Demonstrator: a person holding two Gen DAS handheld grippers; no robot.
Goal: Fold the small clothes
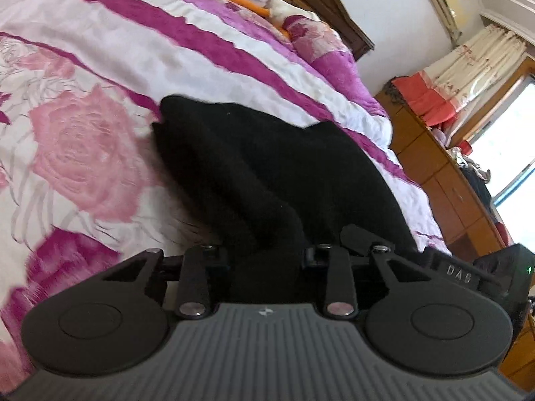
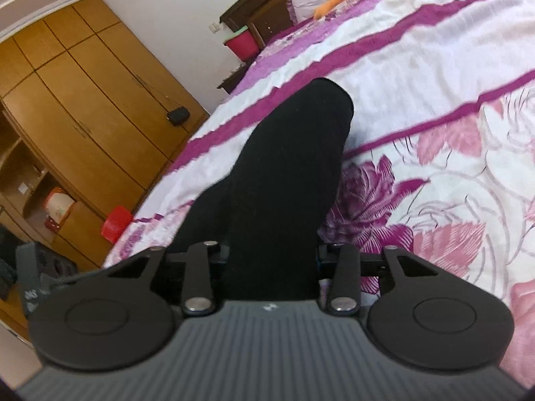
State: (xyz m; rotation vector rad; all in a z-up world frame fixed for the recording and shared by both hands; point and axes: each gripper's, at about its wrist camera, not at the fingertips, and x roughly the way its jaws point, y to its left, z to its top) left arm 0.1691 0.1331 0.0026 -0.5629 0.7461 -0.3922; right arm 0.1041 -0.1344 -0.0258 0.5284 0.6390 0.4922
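Two grippers each pinch an end of one black garment (image 1: pixel 267 173) above the floral bedspread (image 1: pixel 83 140). Left gripper (image 1: pixel 267 267) and right gripper (image 2: pixel 271 264) are both clamped on cloth, probably so the far part drapes flat onto the bed for folding.

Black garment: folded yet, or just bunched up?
Bunched, not neatly folded: the black garment rises off the floral bedspread in loose ridges into both hand-held grippers. Layers cannot be told; too dark.

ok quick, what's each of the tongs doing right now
Left tongs: shut on the black cloth.
Right tongs: shut on the black cloth.
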